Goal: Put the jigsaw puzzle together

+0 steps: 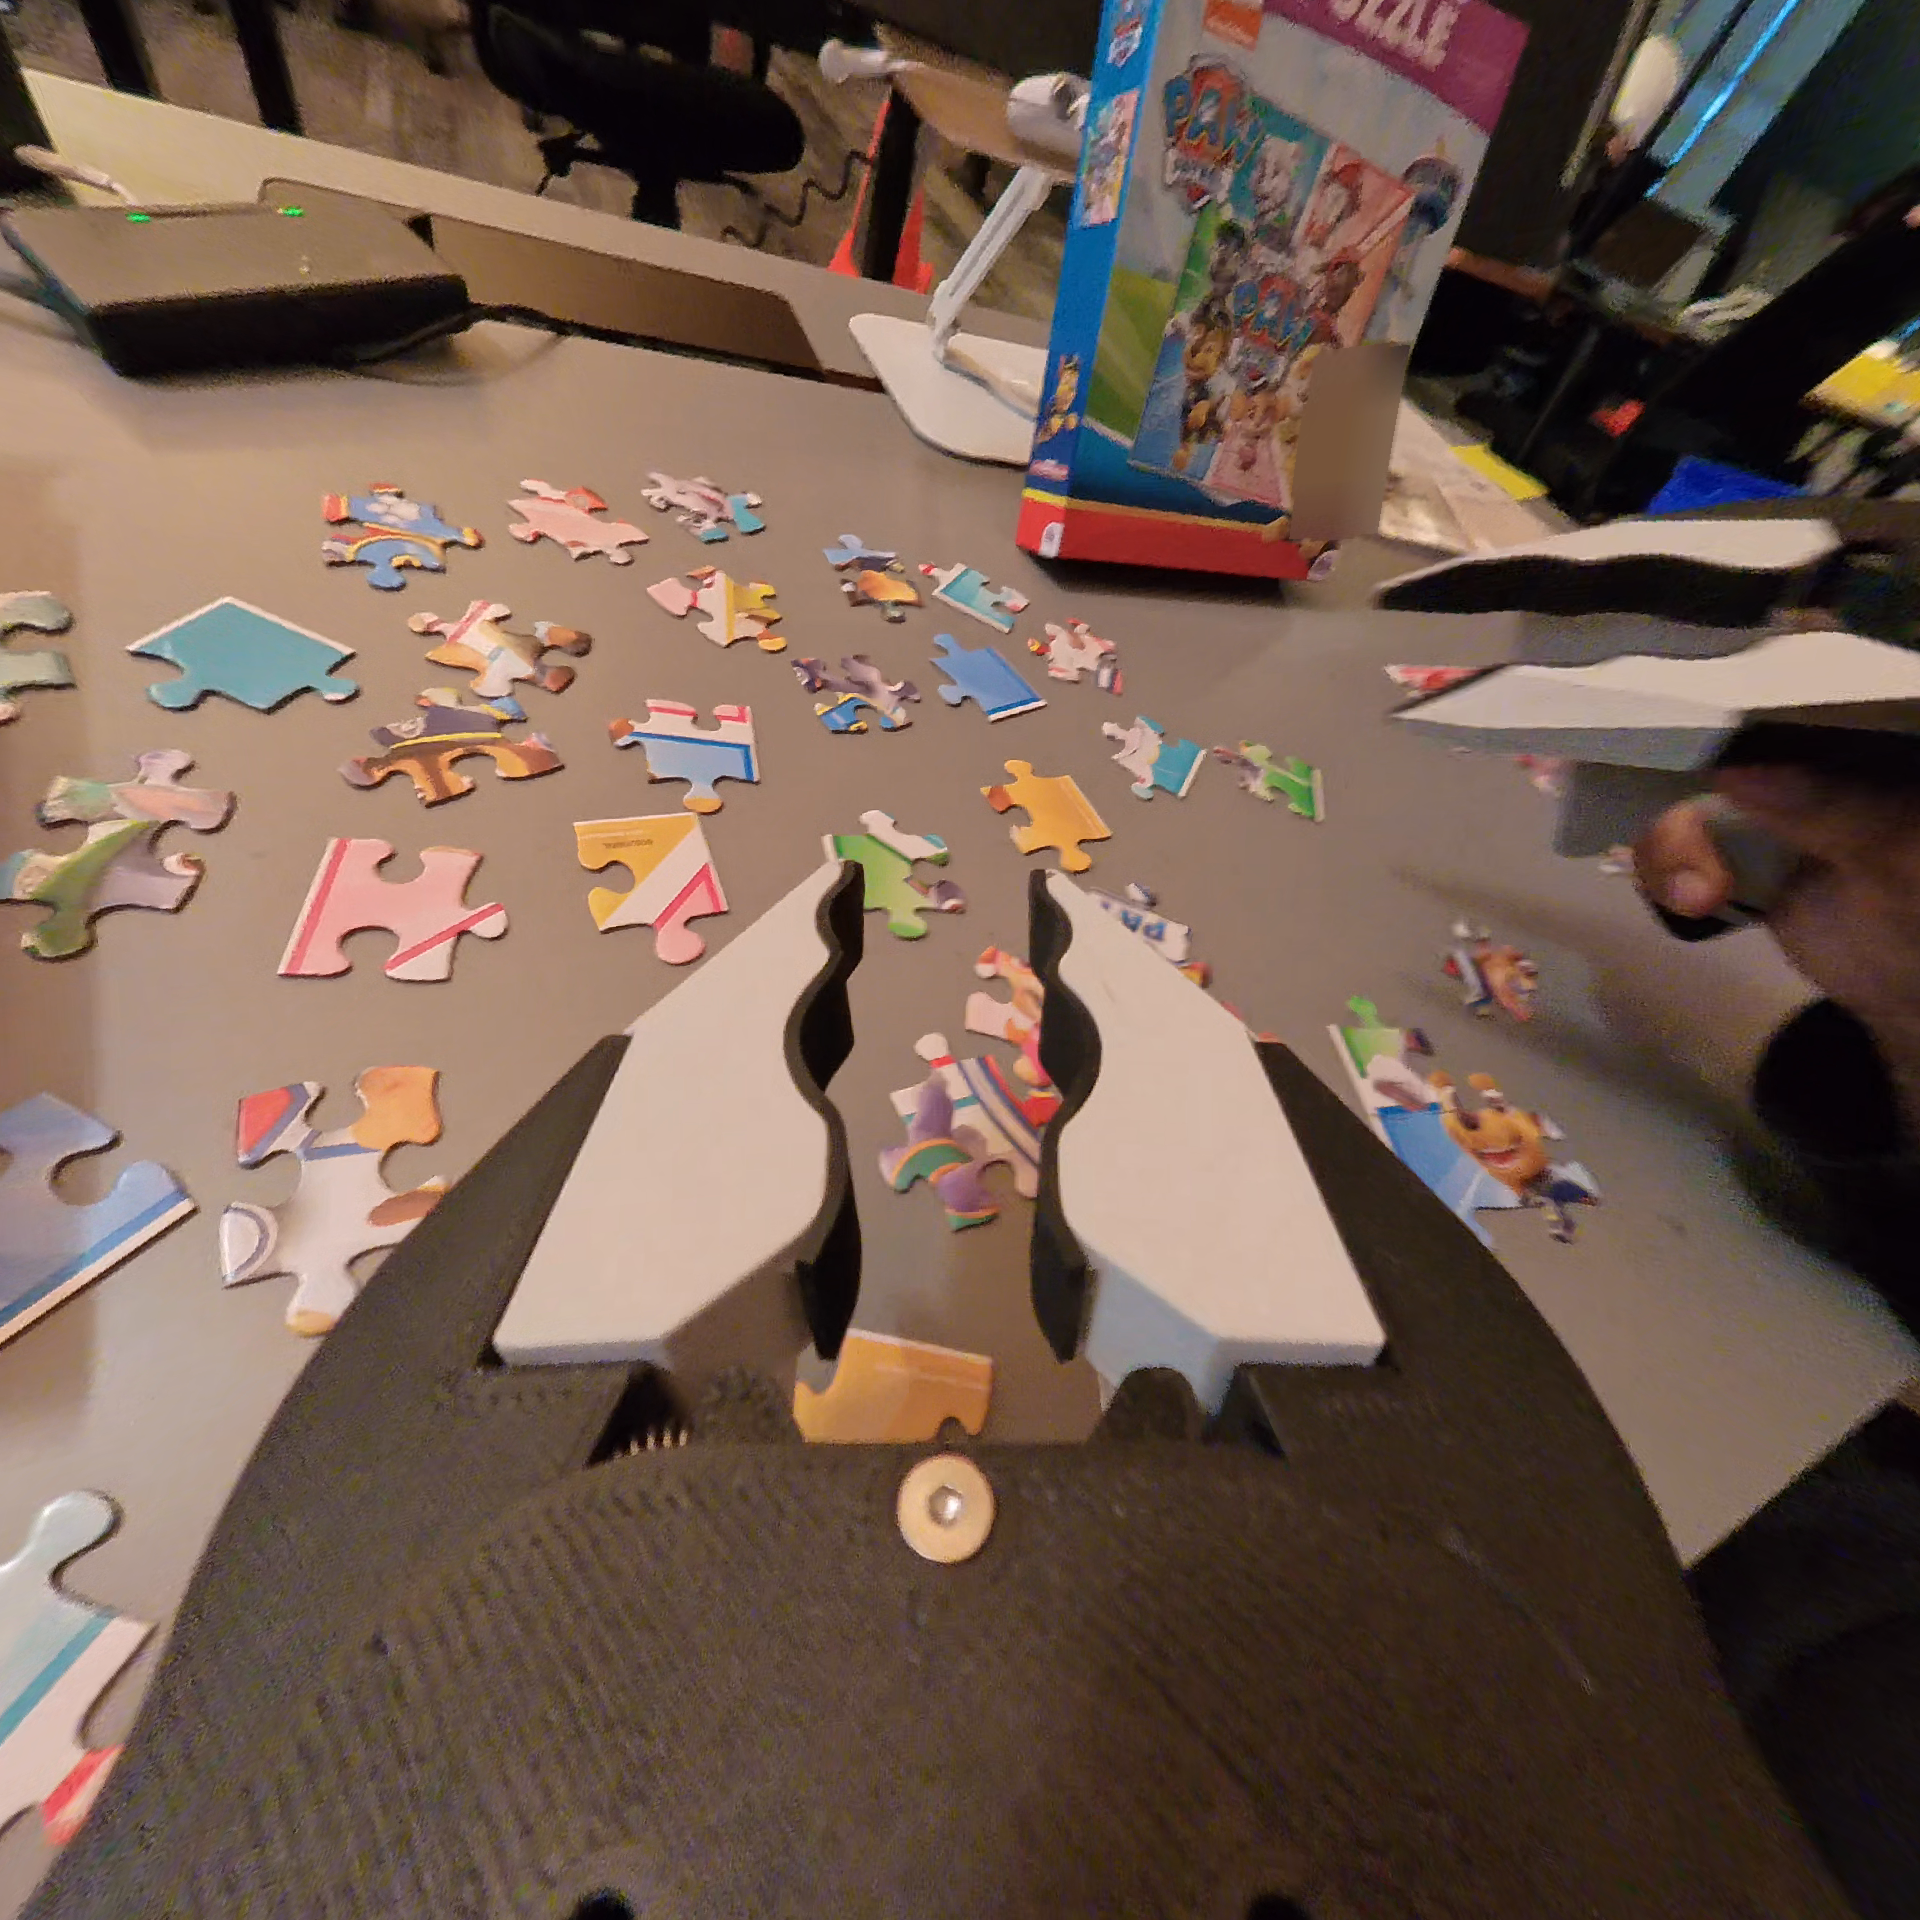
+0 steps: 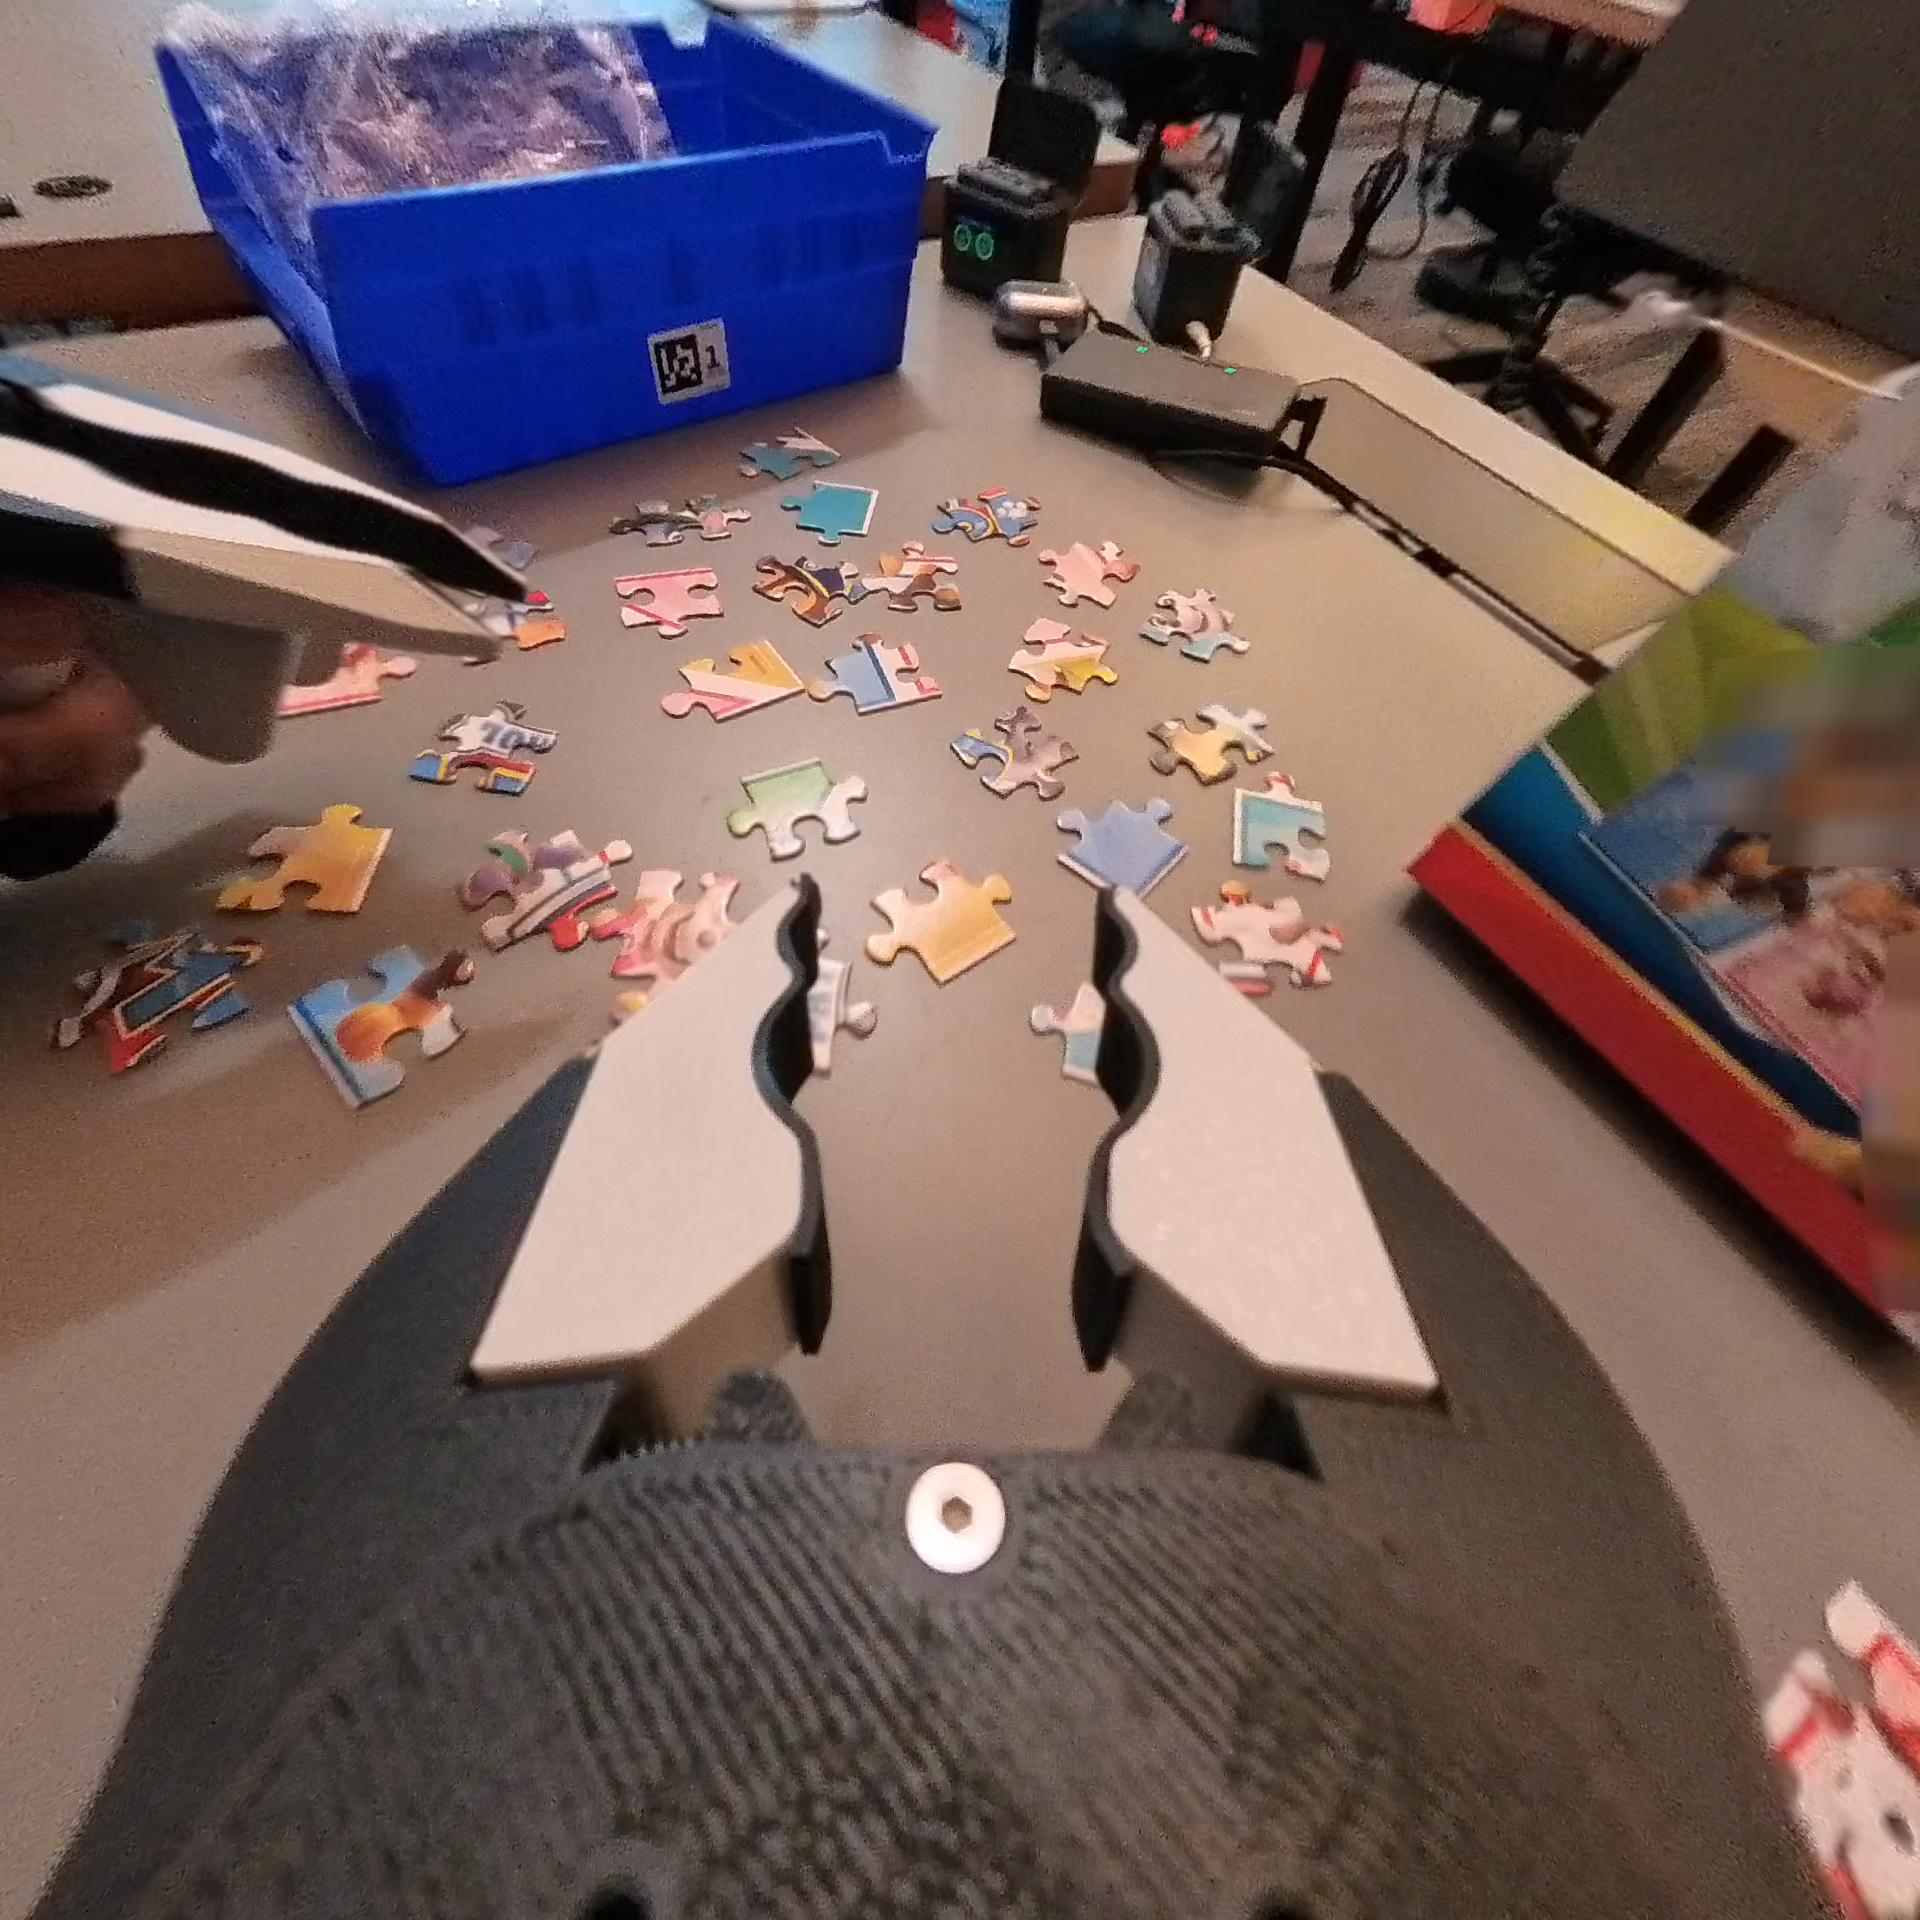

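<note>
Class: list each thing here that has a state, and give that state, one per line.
Left hand-held gripper: open, holding nothing.
Right hand-held gripper: open, holding nothing.
Puzzle pieces: loose, flat, picture side up.
Puzzle box: standing upright.
Blue bin: open-topped.

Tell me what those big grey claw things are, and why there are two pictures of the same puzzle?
Each claw is a hand-held gripper with two fingers, and a person holds one in each hand. A camera sits on each, so one picture looks along the left gripper and the other along the right gripper. Both hover open over the grey table and hold nothing. Loose puzzle pieces lie scattered there. The puzzle box stands at the back, and a blue bin sits nearby.
</note>
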Motion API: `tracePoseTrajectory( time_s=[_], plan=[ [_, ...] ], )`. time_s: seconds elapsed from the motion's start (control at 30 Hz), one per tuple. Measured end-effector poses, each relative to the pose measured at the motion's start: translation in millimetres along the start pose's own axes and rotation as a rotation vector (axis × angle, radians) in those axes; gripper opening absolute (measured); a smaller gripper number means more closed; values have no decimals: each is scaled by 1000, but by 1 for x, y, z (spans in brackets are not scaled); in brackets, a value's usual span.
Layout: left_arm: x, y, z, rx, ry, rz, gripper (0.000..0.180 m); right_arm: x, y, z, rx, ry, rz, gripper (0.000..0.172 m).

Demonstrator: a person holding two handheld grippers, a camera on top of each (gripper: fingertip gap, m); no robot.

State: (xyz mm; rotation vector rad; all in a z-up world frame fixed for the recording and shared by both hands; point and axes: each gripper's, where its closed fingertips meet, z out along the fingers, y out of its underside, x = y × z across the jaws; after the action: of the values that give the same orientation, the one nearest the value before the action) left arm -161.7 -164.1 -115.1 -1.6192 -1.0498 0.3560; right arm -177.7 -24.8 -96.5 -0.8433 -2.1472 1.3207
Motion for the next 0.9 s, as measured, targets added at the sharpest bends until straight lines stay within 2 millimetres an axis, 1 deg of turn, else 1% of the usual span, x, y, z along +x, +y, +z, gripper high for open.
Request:
tracePoseTrajectory(
  time_s=[0.07,0.17,0.23,0.3,0.4,0.5,0.63,0.7,0.9],
  plan=[
    [6,-7,-4,41,48,-30,30,4,2,23,-76,-17,-17,50],
    [5,-13,-9,74,51,-24,29,4,22,59,-227,-40,-22,53],
    [2,-14,-10,78,45,-20,29,-1,35,76,-289,-53,-7,59],
    [-1,-15,-12,89,49,-29,29,-5,44,86,-318,-55,4,63],
    [-4,-17,-16,110,61,-45,29,-5,53,90,-356,-37,1,67],
    [-6,-17,-16,123,67,-57,28,-5,61,92,-374,-38,13,66],
    [-3,-15,-13,114,80,-60,28,-7,62,91,-342,-70,42,54],
    [0,-15,-12,110,73,-45,28,-8,62,89,-330,-77,38,36],
    [7,-9,-6,81,72,-12,28,-8,63,85,-327,-76,32,35]
  ],
)
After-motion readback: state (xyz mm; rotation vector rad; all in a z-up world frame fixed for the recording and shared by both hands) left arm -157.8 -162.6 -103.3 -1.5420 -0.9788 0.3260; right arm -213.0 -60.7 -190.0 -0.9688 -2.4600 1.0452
